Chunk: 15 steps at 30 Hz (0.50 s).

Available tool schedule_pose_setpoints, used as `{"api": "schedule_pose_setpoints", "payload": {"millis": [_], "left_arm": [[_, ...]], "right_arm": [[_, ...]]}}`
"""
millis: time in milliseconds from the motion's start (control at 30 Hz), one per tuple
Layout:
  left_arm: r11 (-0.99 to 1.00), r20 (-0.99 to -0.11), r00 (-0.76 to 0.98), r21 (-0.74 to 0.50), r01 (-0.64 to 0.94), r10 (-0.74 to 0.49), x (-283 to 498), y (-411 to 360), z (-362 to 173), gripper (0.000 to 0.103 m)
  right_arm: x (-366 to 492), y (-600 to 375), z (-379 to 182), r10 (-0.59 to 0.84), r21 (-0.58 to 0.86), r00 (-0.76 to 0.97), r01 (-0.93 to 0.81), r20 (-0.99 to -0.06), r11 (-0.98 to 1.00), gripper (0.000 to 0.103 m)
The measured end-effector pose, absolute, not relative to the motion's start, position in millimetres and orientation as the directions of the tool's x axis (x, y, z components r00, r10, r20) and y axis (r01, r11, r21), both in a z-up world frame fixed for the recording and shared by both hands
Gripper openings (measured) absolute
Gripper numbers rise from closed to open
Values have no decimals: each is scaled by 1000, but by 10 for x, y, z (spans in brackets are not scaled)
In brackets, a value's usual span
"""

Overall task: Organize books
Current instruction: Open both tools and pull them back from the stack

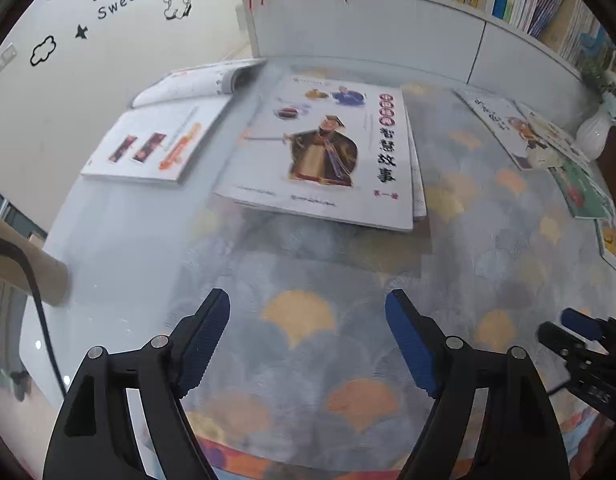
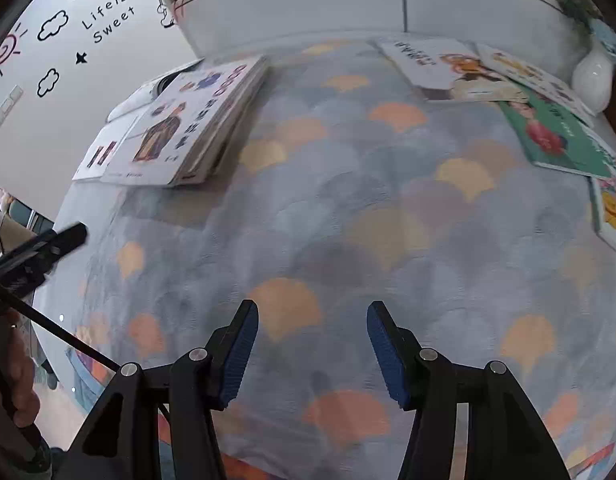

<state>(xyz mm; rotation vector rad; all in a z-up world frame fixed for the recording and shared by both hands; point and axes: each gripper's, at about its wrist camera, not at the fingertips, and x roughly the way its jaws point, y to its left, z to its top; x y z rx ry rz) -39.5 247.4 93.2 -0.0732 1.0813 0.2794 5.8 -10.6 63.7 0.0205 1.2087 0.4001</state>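
I hold both the left gripper [image 1: 308, 344] and right gripper [image 2: 312, 352] spread apart, empty. The scattered picture books [image 2: 484, 76] lie ahead-right, long axes slanting away, nearer my right; the stack [image 1: 328, 152] sits ahead-left.

Both wrist views look forward, low over the table [image 1: 308, 280], sharing the book stack [image 1: 328, 152].

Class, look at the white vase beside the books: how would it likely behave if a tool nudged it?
The white vase looks glossy and ceramic-like, so probably slippery and breakable. Its bulbous body narrowing upward, with flowers on top, suggests it might tip if pushed high.
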Motion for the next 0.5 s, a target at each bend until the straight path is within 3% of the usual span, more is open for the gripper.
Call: {"api": "schedule_pose_setpoints", "payload": {"millis": [200, 300, 333, 500], "left_arm": [[973, -875, 441, 122, -196, 199, -244, 2045, 811, 80], [977, -880, 431, 148, -152, 200, -168, 1824, 739, 87], [981, -879, 440, 140, -133, 185, -157, 1758, 713, 92], [995, -876, 472, 73, -71, 98, -120, 1565, 558, 93]], "right_arm": [[143, -441, 583, 312, 241, 322, -242, -894, 940, 55], [171, -578, 505, 311, 251, 337, -211, -889, 945, 55], [177, -608, 476, 307, 250, 340, -202, -889, 947, 55], [184, -789, 277, 302, 264, 364, -152, -881, 953, 55]]}}
